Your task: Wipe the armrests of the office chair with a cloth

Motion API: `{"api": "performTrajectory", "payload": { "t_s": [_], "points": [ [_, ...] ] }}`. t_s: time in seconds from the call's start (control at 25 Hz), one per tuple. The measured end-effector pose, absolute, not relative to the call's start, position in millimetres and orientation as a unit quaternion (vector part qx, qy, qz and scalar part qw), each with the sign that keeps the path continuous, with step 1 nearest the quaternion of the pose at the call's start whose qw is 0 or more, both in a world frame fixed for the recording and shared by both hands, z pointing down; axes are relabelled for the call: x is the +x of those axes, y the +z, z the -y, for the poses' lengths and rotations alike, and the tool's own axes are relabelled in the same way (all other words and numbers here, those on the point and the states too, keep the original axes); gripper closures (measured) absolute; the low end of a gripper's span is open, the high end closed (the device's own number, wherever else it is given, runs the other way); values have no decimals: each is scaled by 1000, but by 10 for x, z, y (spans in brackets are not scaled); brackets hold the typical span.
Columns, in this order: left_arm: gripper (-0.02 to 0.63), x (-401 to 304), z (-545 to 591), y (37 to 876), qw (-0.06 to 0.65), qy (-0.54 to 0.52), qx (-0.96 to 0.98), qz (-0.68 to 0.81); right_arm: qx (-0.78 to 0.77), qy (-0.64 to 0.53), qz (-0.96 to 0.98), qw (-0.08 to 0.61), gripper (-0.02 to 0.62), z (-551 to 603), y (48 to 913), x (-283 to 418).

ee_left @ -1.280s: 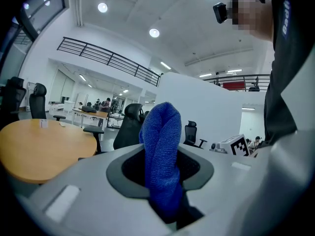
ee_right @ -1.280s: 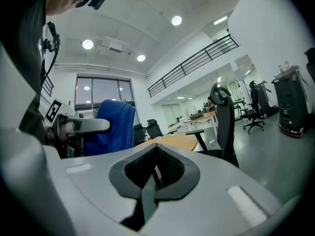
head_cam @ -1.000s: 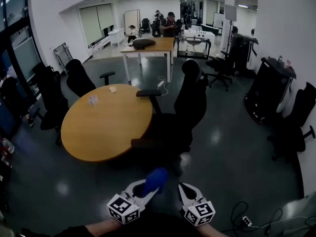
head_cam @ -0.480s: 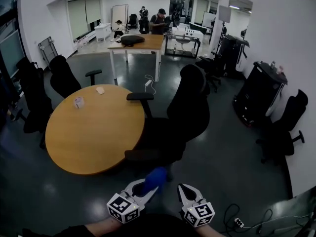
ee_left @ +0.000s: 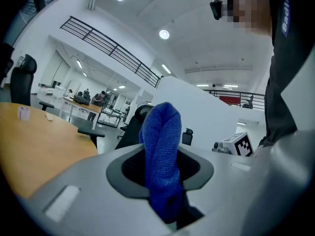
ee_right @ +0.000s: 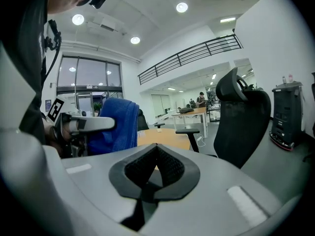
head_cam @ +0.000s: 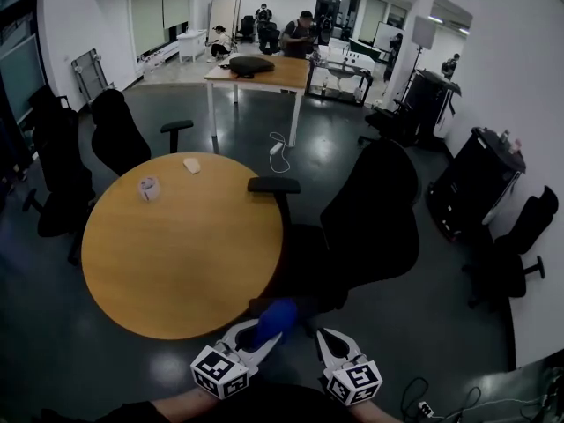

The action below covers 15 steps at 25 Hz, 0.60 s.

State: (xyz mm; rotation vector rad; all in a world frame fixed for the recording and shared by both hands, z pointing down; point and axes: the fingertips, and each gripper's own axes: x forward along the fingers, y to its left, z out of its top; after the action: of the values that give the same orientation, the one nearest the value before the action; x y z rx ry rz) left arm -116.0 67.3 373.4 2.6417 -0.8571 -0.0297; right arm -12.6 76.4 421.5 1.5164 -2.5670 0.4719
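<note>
A black office chair (head_cam: 361,227) stands at the right side of the round wooden table (head_cam: 176,245). Its far armrest (head_cam: 274,185) reaches over the table edge; its near armrest (head_cam: 264,305) lies just beyond my grippers. My left gripper (head_cam: 264,331) is shut on a blue cloth (head_cam: 275,318), which sticks up between the jaws (ee_left: 162,151). My right gripper (head_cam: 328,340) is shut with nothing in it. In the right gripper view the chair back (ee_right: 241,122) rises at right and the cloth (ee_right: 115,124) hangs at left.
On the table lie a small roll (head_cam: 148,188) and a pale item (head_cam: 191,166). Other black chairs (head_cam: 119,135) stand at left and far right (head_cam: 515,254). A rectangular table (head_cam: 260,70) with people behind it is at the back. A black cabinet (head_cam: 476,179) stands right.
The view has shifted nearer to the table and chair; the chair's near armrest now lies just ahead of the grippers. Both grippers keep their pose, the cloth still held.
</note>
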Motion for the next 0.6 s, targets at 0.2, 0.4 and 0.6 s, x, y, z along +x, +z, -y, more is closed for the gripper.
{"api": "performTrajectory", "payload": {
  "t_s": [0.2, 0.4, 0.6],
  "points": [
    [468, -1505, -372, 3814, 191, -14, 930, 315, 494, 156, 852, 72, 592, -485, 4183, -441],
    [468, -1614, -214, 3867, 198, -15, 924, 327, 494, 163, 850, 80, 592, -301, 4217, -453],
    [468, -1553, -95, 3848, 189, -15, 920, 343, 480, 155, 860, 76, 592, -140, 4198, -406]
  ]
}}
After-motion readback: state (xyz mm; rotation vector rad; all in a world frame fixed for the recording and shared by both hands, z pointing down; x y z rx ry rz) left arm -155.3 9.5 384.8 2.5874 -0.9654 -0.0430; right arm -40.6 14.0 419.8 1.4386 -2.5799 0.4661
